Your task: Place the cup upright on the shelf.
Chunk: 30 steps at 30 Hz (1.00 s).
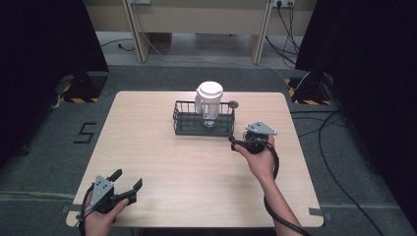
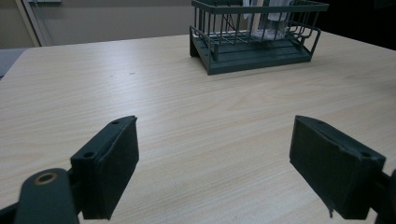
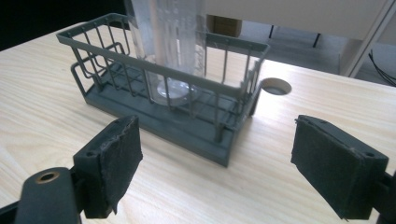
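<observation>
Pale wood-grain table (image 1: 162, 162) on grey carpet. At its near left corner, the left gripper (image 1: 129, 181) rests with jaws wide, empty. Mid-table, far side, a dark wire basket (image 1: 189, 123) holds an upright clear plastic cup with white lid (image 1: 210, 102); likely light, smooth and crushable, best gripped gently around its mid-wall. Just beside the basket's right end, the right gripper (image 3: 215, 163) is spread wide, empty.

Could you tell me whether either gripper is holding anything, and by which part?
Nothing is held: the left gripper and the right gripper are both open over bare table.
</observation>
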Each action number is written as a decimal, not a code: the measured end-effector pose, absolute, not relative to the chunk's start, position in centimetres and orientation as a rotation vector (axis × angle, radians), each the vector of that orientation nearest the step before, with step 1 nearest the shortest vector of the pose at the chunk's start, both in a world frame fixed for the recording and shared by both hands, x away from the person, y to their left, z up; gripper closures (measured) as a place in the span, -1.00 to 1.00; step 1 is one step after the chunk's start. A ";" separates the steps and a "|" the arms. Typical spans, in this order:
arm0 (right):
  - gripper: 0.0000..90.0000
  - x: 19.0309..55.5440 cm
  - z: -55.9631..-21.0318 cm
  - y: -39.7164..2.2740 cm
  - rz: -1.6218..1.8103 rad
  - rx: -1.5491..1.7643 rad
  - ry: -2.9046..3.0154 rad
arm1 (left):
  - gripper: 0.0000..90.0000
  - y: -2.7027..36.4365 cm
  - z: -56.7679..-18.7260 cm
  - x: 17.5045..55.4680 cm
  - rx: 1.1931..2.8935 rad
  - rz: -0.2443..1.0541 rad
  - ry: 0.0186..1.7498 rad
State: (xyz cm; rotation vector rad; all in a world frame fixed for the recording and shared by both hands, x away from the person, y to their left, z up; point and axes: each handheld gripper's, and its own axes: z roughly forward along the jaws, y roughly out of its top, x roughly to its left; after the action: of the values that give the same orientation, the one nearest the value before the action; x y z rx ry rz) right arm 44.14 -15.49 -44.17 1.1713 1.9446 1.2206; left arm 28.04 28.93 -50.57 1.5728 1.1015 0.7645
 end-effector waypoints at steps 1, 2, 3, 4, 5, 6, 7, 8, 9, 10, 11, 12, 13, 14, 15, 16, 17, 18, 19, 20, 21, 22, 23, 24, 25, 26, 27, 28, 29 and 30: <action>-0.63 44.0 -44.2 -15.7 1.218 1.174 1.945 | -0.66 28.9 -50.6 28.0 1.572 0.765 1.102; -0.63 43.9 -44.3 -15.9 1.216 1.179 1.944 | -0.66 28.9 -50.6 28.0 1.573 0.766 1.102; -0.63 43.7 -44.4 -16.1 1.214 1.180 1.944 | -0.66 28.9 -50.6 28.0 1.573 0.766 1.102; -0.63 43.6 -44.4 -16.3 1.211 1.183 1.946 | -0.66 28.9 -50.6 28.0 1.573 0.767 1.102; -0.63 43.4 -44.5 -16.5 1.207 1.183 1.945 | -0.66 28.9 -50.6 28.0 1.574 0.767 1.102; -0.63 43.3 -44.5 -16.7 1.205 1.186 1.944 | -0.66 28.9 -50.6 28.0 1.574 0.767 1.102; -0.62 43.1 -44.6 -16.8 1.203 1.188 1.944 | -0.66 28.9 -50.6 28.0 1.573 0.767 1.102; -0.62 42.8 -44.7 -17.2 1.200 1.191 1.942 | -0.66 28.9 -50.6 28.0 1.574 0.767 1.102; -0.62 42.8 -44.7 -17.2 1.200 1.191 1.942 | -0.66 28.9 -50.6 28.0 1.574 0.767 1.102; -0.62 42.6 -44.7 -17.4 1.197 1.192 1.942 | -0.66 28.9 -50.6 28.0 1.574 0.767 1.103; -0.62 42.5 -44.8 -17.6 1.194 1.193 1.939 | -0.66 28.9 -50.6 28.0 1.574 0.768 1.104; -0.62 42.3 -44.9 -17.8 1.192 1.201 1.939 | -0.66 28.9 -50.6 28.0 1.574 0.767 1.104; -0.62 42.2 -44.9 -18.0 1.188 1.199 1.939 | -0.66 28.9 -50.6 28.0 1.575 0.767 1.105; -0.62 42.0 -45.0 -18.2 1.185 1.205 1.941 | -0.66 28.9 -50.6 28.0 1.575 0.767 1.105; -0.62 41.8 -45.0 -18.5 1.183 1.207 1.938 | -0.66 29.0 -50.6 28.0 1.575 0.766 1.105; -0.62 41.6 -45.1 -18.7 1.183 1.208 1.935 | -0.66 29.0 -50.6 28.0 1.575 0.766 1.105; -0.62 41.4 -45.2 -19.0 1.179 1.215 1.933 | -0.66 29.0 -50.6 28.0 1.575 0.767 1.105; -0.62 41.2 -45.3 -19.2 1.178 1.216 1.930 | -0.66 28.9 -50.6 28.0 1.574 0.766 1.106; -0.61 41.1 -45.4 -19.4 1.176 1.222 1.928 | -0.66 28.9 -50.6 28.1 1.574 0.765 1.106; -0.61 40.9 -45.5 -19.6 1.173 1.224 1.929 | -0.66 28.9 -50.6 28.1 1.574 0.765 1.106; -0.61 40.7 -45.7 -19.8 1.170 1.229 1.927 | -0.66 28.9 -50.6 28.1 1.574 0.765 1.106; -0.60 40.4 -45.9 -20.3 1.168 1.238 1.926 | -0.66 28.9 -50.6 28.1 1.573 0.765 1.107; -0.60 40.4 -45.9 -20.3 1.168 1.238 1.926 | -0.66 28.9 -50.6 28.1 1.574 0.766 1.107; -0.59 40.2 -46.1 -20.4 1.171 1.251 1.922 | -0.66 29.0 -50.6 28.1 1.574 0.765 1.108; -0.59 40.0 -46.2 -20.7 1.170 1.250 1.921 | -0.66 29.0 -50.6 28.1 1.574 0.766 1.109; -0.58 39.8 -46.3 -20.9 1.171 1.255 1.917 | -0.66 29.0 -50.6 28.1 1.574 0.765 1.109; -0.58 39.7 -46.4 -21.0 1.172 1.259 1.915 | -0.66 28.9 -50.6 28.1 1.573 0.765 1.109; -0.58 39.4 -46.5 -21.2 1.169 1.262 1.912 | -0.66 28.9 -50.6 28.1 1.573 0.764 1.109; -0.57 39.2 -46.6 -21.4 1.168 1.264 1.911 | -0.66 28.9 -50.6 28.1 1.573 0.764 1.109; -0.57 39.0 -46.7 -21.6 1.168 1.267 1.912 | -0.66 28.9 -50.6 28.1 1.573 0.765 1.109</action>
State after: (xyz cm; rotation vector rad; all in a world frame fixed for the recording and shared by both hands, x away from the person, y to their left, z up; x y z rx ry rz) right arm 39.04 -21.56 -46.72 1.2675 1.9115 1.1682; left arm 28.07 28.93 -50.61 1.5732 1.1087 0.7648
